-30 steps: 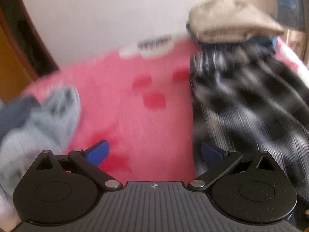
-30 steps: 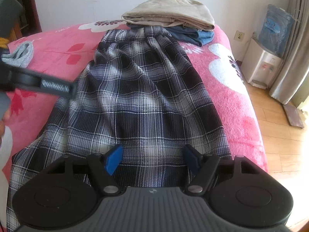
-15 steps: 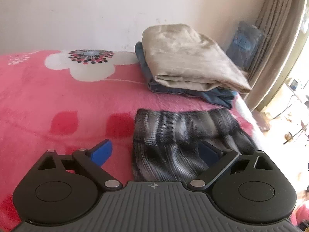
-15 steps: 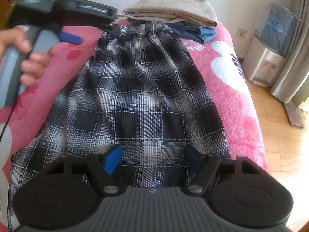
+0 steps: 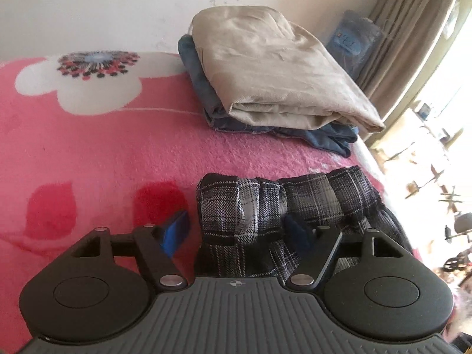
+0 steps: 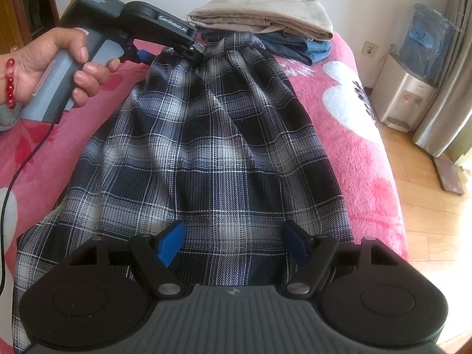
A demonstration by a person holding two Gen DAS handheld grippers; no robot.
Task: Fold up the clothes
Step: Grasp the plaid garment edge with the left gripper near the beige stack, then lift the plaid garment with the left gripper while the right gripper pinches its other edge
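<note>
Left wrist view: left hand-held gripper (image 5: 236, 230) closing, plaid skirt (image 5: 250, 206) waistband between jaws.

— Where is there room to pass?

— Left of the plaid skirt (image 6: 206, 153) the pink blanket (image 5: 88, 153) lies bare. Beyond the waistband the gap is narrow — the folded pile (image 5: 265, 73) sits close behind it.

— And on the right?

— A strip of blanket, then the bed's edge; the water dispenser (image 6: 404, 97) stands well apart by the wall.
</note>
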